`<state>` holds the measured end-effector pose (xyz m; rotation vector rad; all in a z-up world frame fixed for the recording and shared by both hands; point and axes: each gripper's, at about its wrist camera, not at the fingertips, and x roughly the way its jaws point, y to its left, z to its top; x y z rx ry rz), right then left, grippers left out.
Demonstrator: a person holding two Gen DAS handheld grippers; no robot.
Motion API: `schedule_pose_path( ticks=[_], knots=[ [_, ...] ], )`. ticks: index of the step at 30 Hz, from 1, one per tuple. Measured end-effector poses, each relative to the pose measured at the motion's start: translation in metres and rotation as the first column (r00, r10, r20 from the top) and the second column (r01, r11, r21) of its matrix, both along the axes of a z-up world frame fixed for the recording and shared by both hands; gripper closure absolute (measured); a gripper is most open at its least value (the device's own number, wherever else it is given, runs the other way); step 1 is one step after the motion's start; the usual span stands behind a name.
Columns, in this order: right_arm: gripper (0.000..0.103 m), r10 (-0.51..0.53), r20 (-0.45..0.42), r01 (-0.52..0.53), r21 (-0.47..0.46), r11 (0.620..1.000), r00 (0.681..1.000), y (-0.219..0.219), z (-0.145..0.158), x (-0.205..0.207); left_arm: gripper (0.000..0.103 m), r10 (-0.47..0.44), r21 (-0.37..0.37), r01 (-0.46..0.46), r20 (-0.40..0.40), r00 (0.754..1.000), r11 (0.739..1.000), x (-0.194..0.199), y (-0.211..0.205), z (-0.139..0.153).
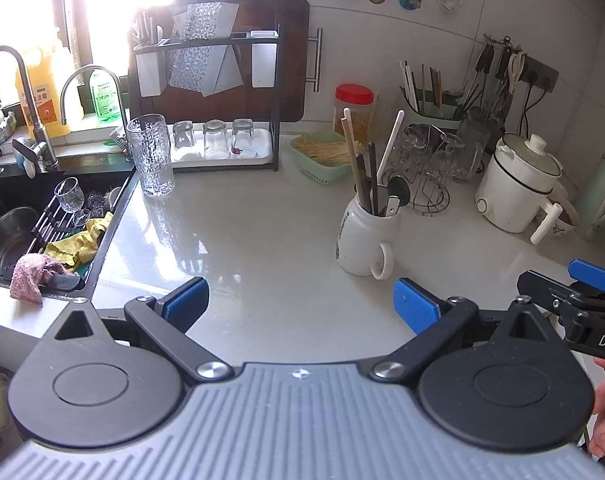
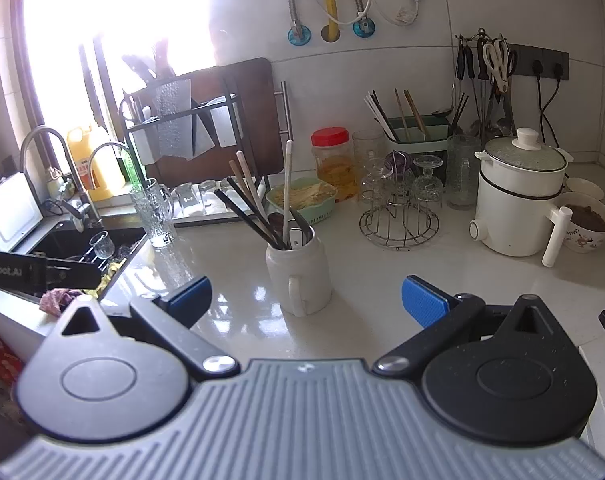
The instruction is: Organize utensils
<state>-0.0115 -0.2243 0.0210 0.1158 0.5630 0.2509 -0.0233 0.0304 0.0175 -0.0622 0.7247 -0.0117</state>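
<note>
The fingers [image 1: 184, 304] of the left gripper [image 1: 300, 306] are spread wide with nothing between them, hanging above bare table [image 1: 262, 240]. The right gripper [image 2: 306, 300] is likewise released, its blue-padded fingers [image 2: 424, 300] wide apart and empty, low over the table.

The white mug [image 2: 298, 268] stands upright on the table just beyond the right gripper's fingers, its handle turned toward the camera. In it stand the utensils [image 2: 258, 208]: dark and pale chopsticks leaning left, one white stick nearly upright, and a spoon or two whose bowls sit low in the mouth. In the left wrist view the same mug [image 1: 364, 236] lies ahead and to the right of the left gripper's fingers, apart from them.

Behind the mug sits a green basket [image 2: 302, 200] of pale sticks, and behind that a red-lidded jar [image 2: 334, 164]. To the mug's right stands a wire rack [image 2: 398, 216] hung with upturned glasses, then a white electric pot [image 2: 518, 200] with a lid. Farther back, against the wall, a green holder [image 2: 418, 136] carries more chopsticks. To the mug's left a tall textured glass [image 2: 154, 212] stands near the sink [image 1: 18, 216], which holds cloths and a small glass. A black dish rack [image 1: 210, 80] stands behind the tall glass.
</note>
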Motion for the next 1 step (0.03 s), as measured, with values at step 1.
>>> schedule_pose_path(
  ticks=[1],
  knots=[
    [0.0, 0.0, 0.0, 0.0, 0.0, 1.0, 1.0, 0.0001, 0.0, 0.0, 0.003, -0.004, -0.001, 0.004, 0.0, 1.0, 1.0, 0.0008, 0.0008, 0.0001]
  ],
)
